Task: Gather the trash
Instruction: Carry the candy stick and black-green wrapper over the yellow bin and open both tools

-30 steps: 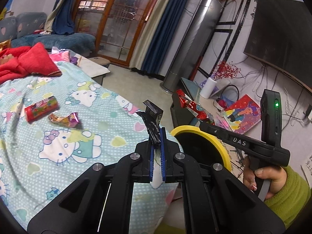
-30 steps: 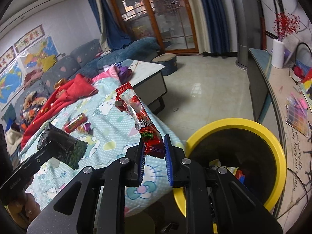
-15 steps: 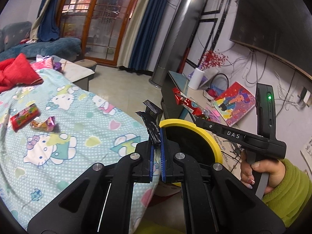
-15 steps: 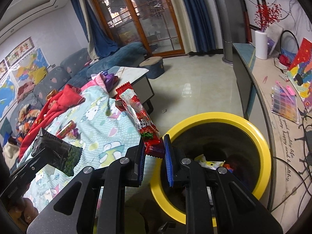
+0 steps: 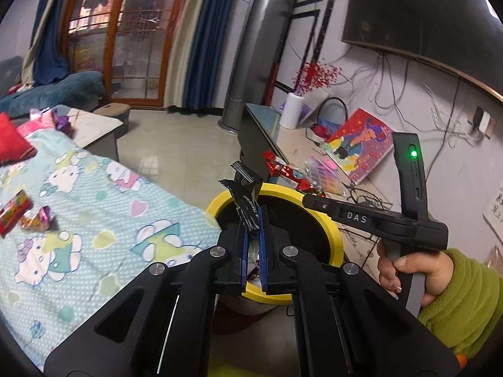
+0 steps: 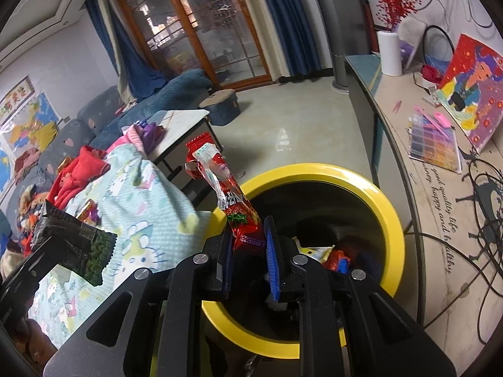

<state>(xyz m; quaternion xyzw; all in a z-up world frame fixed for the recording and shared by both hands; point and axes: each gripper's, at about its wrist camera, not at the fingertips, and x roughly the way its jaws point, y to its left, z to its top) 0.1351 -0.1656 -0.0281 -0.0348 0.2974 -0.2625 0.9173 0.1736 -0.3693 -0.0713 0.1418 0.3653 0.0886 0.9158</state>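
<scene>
**Two wrappers held over the yellow-rimmed bin**

The left gripper (image 5: 253, 220) is clenched tight on a crumpled black wrapper (image 5: 243, 199), which sticks up from between its blue pads. In the left wrist view the wrapper stands in front of the near rim of the bin (image 5: 333, 235), a round container with a yellow rim and a dark inside. The right gripper (image 6: 248, 235) is clamped on the lower end of a long red snack wrapper (image 6: 229, 198); the wrapper rises tilted to the left above the jaws, its clear and red top end above the bin's left rim. In the right wrist view the bin (image 6: 389, 220) fills the centre, and a few pieces of trash (image 6: 327, 254) already lie at its bottom.

The right hand (image 5: 408, 270), in a green sleeve (image 5: 465, 298), grips the handle of its tool at the right of the left wrist view.

To the left of the bin is a bed with a pale blue cartoon-print blanket (image 5: 94, 220). On it, well apart from the bin, lie a red packet (image 5: 14, 216) and a shiny crumpled wrapper (image 5: 36, 223) just beside it. A red cloth (image 6: 78, 172) is bunched farther back on the blanket.

At the right runs a long desk (image 6: 396, 119) carrying a white paper roll (image 6: 389, 53), a colourful painting (image 6: 468, 84) and a colourful pad (image 6: 435, 146).
</scene>
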